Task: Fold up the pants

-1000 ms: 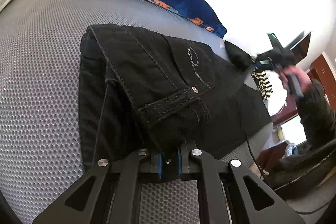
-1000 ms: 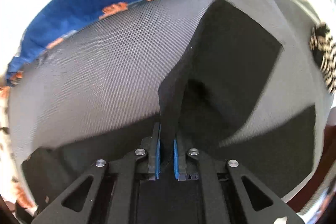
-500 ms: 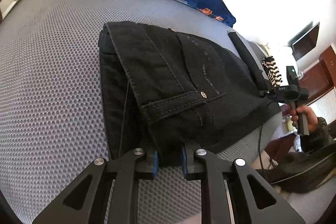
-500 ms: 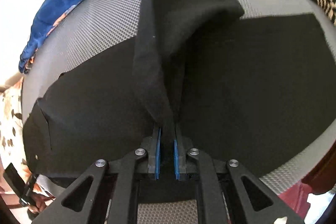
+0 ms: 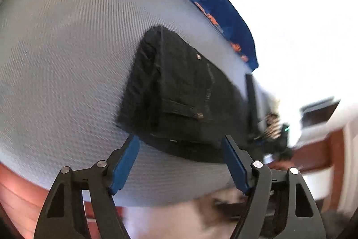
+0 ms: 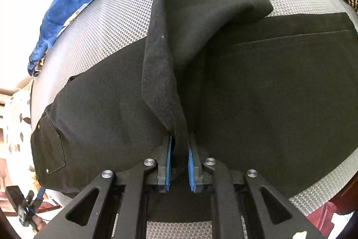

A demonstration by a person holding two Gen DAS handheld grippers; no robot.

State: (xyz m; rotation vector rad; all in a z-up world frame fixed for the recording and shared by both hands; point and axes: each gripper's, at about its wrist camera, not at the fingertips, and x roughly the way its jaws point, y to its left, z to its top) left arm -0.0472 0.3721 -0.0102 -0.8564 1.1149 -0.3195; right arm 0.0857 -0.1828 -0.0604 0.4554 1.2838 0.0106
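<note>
Your left gripper (image 5: 180, 146) has just been opening, jaws wide, nothing between; your right gripper (image 6: 179, 149) pinches the black pants (image 6: 268, 91) (no readable labels).

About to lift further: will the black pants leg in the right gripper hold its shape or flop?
Probably flops: the pants leg drapes in a soft curl from the right hand-held gripper. The thick fabric likely has some weight, and the mesh surface may drag.

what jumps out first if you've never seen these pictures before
The black pants spread across the grey mesh bed cover, filling most of the right wrist view. One fold of pant leg runs up from the right gripper, which pinches it. In the left wrist view, the left gripper stands open and empty before the waistband end.
</note>
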